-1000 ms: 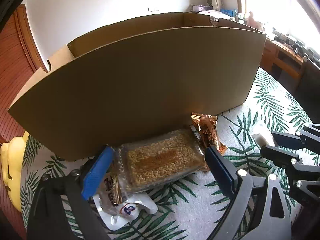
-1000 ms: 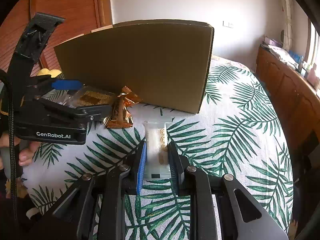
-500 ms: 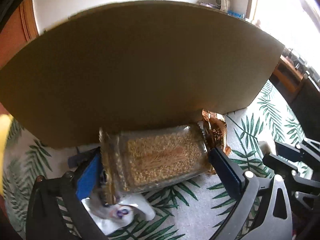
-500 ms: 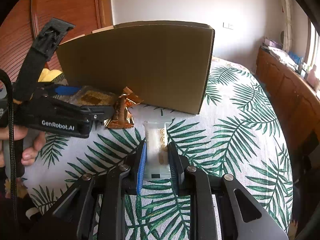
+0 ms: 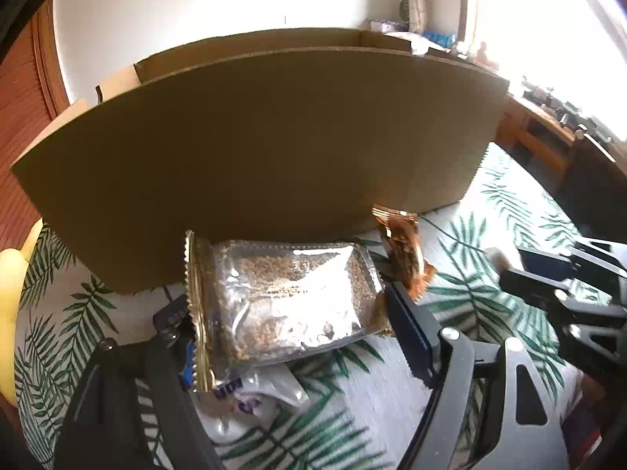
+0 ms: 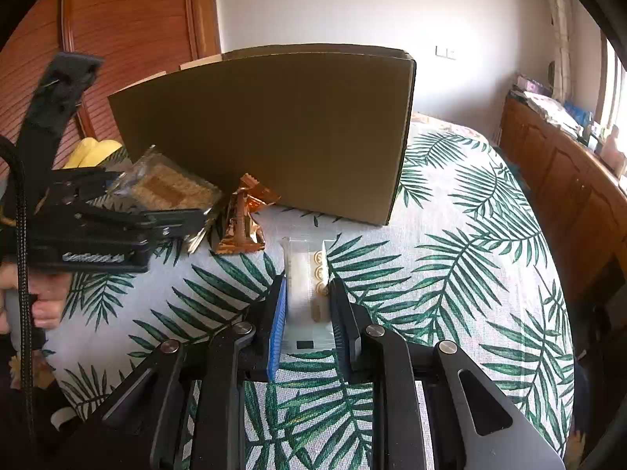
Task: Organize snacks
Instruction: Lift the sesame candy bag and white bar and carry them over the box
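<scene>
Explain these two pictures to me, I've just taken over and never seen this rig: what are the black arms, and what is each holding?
There is no robot here. A person holds two hand-held grippers, each with a camera looking along its jaws. One picture is from the left gripper, the other from the right gripper. The left one is shut on a clear seed pack, lifted off the table; you also see it from the side in the right view. The right one is shut on a narrow white pack. On the leaf-print cloth stands an open cardboard box, with a copper wrapper in front of it and a white pouch below the left gripper.
</scene>
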Demonstrator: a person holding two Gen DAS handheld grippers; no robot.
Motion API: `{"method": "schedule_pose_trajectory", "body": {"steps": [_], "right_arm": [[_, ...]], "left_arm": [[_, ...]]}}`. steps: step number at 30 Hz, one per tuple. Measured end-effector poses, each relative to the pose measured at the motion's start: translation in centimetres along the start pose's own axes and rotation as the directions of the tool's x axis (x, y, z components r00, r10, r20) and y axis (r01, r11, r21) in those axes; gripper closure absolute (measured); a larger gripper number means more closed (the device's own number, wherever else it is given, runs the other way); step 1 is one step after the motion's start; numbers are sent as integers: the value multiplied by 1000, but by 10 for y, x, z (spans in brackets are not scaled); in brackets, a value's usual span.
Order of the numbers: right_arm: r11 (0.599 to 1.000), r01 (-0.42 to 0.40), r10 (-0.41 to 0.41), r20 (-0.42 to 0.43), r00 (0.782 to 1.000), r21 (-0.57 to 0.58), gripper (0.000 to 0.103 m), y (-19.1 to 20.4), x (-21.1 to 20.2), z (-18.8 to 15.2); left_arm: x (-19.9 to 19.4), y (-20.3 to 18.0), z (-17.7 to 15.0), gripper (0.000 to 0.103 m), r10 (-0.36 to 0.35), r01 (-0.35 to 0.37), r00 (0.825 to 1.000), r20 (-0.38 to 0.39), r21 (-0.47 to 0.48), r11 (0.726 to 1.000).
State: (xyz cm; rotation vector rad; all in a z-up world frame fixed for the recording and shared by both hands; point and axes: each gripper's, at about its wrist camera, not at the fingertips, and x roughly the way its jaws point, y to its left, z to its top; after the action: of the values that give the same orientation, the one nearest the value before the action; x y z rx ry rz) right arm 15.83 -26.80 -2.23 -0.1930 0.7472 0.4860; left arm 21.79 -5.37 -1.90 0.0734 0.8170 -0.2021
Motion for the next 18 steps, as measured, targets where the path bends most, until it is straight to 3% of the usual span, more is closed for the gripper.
{"method": "schedule_pose_trajectory", "body": {"steps": [5,18], "right_arm": [[1000,-2,2,3,1000,2,83,0,0,0],[1000,-6,6,23,1000,14,83,-3,-4,-2]], "left_arm": [[-29,7,-10,25,-51,52,998,44,-23,998],[-109,8,-10,25,-111,107,980,164,32,994]]}}
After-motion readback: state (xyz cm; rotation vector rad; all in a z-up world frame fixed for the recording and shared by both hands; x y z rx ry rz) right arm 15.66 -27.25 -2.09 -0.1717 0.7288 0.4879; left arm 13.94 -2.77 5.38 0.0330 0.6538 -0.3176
